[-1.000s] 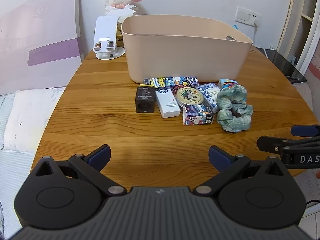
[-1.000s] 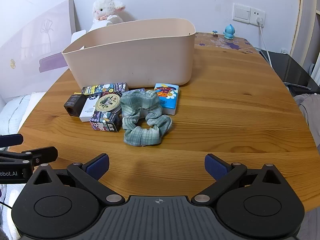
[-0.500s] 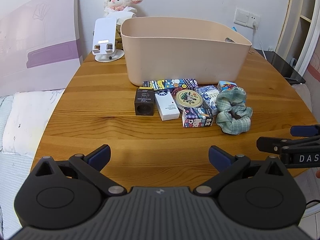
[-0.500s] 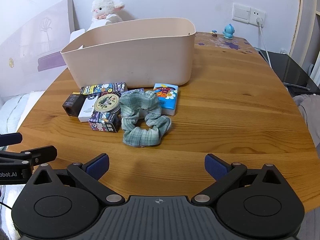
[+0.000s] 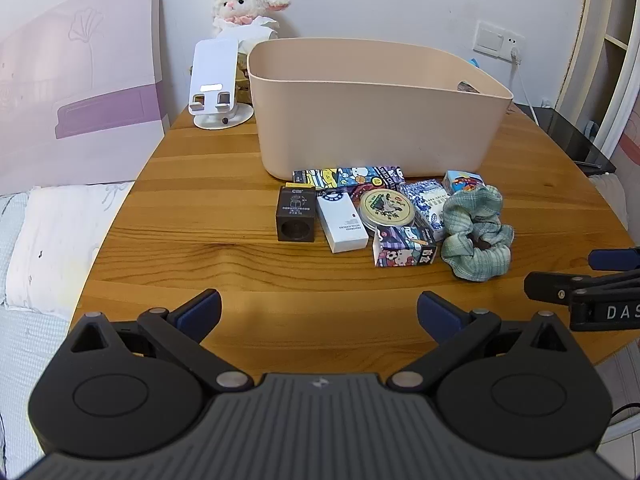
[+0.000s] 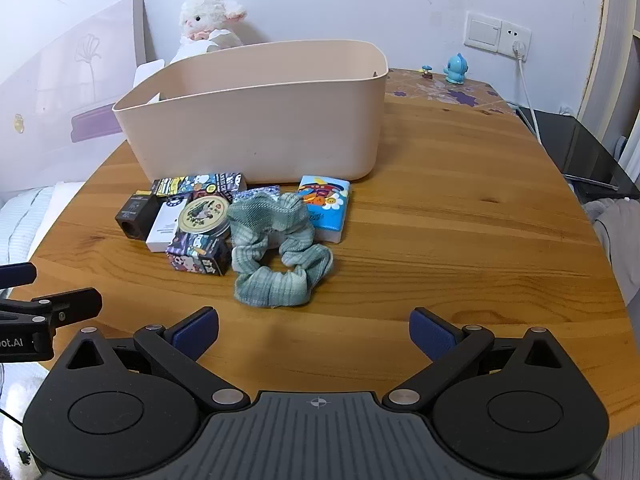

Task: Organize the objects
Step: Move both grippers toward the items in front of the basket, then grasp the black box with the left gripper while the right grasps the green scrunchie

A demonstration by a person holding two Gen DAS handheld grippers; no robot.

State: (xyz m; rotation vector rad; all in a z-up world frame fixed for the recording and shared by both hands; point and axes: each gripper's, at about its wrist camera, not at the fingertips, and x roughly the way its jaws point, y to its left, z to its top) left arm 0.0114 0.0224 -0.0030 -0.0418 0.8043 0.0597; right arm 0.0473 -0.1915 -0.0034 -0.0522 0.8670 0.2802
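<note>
A beige plastic bin (image 5: 376,112) stands on the round wooden table (image 5: 224,272). In front of it lies a cluster: a black box (image 5: 295,220), a white box (image 5: 342,222), a round tin (image 5: 386,207), a cartoon box (image 5: 404,246), a long cartoon box (image 5: 347,176), a blue-patterned pack (image 5: 429,199) and a green scrunchie (image 5: 476,234). The scrunchie (image 6: 278,248) and a blue cartoon pack (image 6: 325,208) show nearest in the right wrist view. My left gripper (image 5: 319,312) is open and empty, short of the cluster. My right gripper (image 6: 314,330) is open and empty, just before the scrunchie.
A white phone stand (image 5: 214,84) and a plush lamb (image 5: 246,10) sit behind the bin. A small blue figurine (image 6: 455,69) stands at the table's far right. A bed with a white pillow (image 5: 52,240) lies left of the table.
Both grippers have drifted slightly; the views shift a little and the cluster sits marginally lower and closer. Both stay open. No object has moved.
</note>
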